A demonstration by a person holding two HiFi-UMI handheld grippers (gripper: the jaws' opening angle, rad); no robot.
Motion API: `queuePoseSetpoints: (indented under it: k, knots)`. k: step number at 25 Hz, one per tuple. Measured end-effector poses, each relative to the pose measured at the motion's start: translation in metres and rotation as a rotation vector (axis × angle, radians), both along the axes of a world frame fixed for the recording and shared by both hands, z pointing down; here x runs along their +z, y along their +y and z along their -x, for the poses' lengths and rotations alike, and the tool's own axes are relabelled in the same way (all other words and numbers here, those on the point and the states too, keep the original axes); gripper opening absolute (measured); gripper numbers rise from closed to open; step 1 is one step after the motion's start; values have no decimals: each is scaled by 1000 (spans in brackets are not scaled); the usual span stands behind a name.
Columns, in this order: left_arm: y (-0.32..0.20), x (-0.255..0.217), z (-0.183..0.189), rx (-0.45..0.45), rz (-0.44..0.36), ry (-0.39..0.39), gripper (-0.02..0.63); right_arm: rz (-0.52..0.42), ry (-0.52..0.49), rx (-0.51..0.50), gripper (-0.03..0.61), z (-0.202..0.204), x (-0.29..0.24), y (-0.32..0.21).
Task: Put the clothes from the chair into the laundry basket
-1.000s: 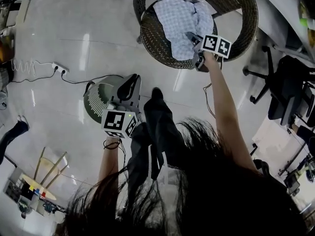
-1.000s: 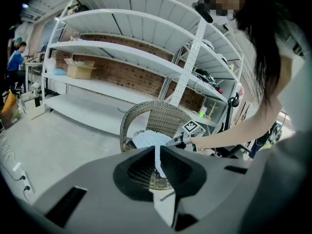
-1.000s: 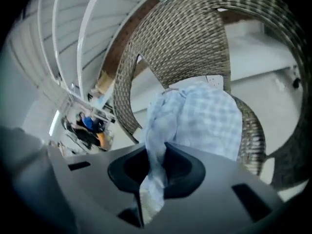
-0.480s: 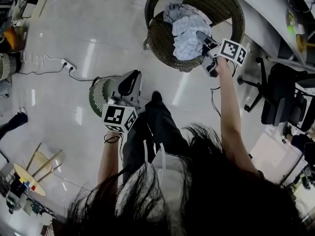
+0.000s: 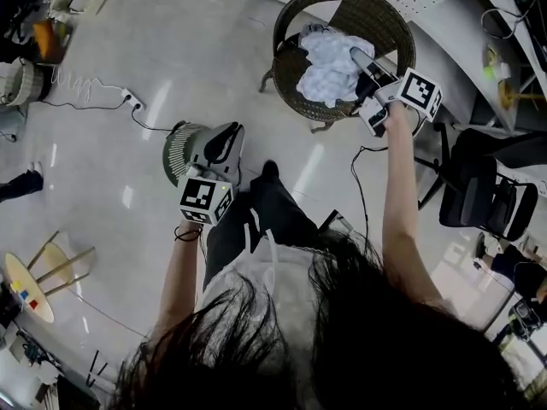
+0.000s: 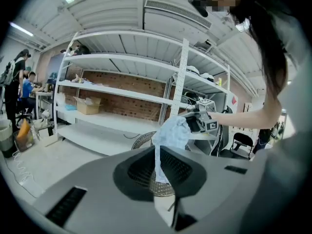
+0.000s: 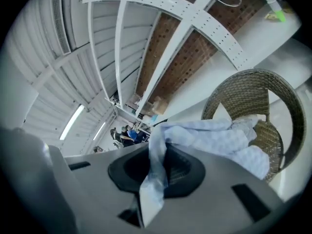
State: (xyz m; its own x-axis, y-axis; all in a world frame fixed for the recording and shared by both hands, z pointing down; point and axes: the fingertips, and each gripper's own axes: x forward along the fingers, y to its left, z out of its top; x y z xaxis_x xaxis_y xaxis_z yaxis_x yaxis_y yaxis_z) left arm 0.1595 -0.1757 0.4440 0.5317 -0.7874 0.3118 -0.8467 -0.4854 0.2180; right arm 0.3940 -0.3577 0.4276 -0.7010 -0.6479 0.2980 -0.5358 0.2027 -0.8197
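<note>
A light blue checked garment (image 5: 325,68) lies bunched on the round wicker chair (image 5: 297,88) at the top of the head view. My right gripper (image 5: 366,65) is shut on one edge of it. In the right gripper view a strip of the garment (image 7: 214,138) runs between the closed jaws of that gripper (image 7: 157,172), with the chair (image 7: 253,89) behind. My left gripper (image 5: 219,147) hovers over the green round laundry basket (image 5: 175,154). Its jaws (image 6: 161,179) are drawn together with nothing in them. From there the lifted garment (image 6: 170,133) shows far off.
A white power strip with its cable (image 5: 130,101) lies on the glossy floor to the left. A black office chair (image 5: 483,196) stands at the right, and a small wooden stool (image 5: 34,273) at the lower left. White shelving (image 6: 122,92) lines the brick wall.
The right gripper has pulled the garment up from lying spread over the seat into a bunch. The left gripper stays over the basket.
</note>
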Motion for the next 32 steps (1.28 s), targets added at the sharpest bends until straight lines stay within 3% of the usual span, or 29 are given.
queuePoseSetpoints:
  k: [4, 13, 18, 25, 32]
  knots:
    - [12, -24, 10, -21, -29, -31, 40, -66, 13, -72, 64, 24, -57, 20]
    - [46, -74, 94, -132, -98, -59, 41, -116, -48, -141, 64, 105, -155, 75]
    - [83, -83, 161, -195, -115, -58, 41, -167, -87, -221, 64, 176, -197, 121]
    - [130, -78, 227, -275, -100, -64, 41, -193, -116, -376, 64, 271, -215, 188]
    - [193, -50, 303, -355, -59, -40, 41, -143, -132, -502, 64, 383, -183, 258]
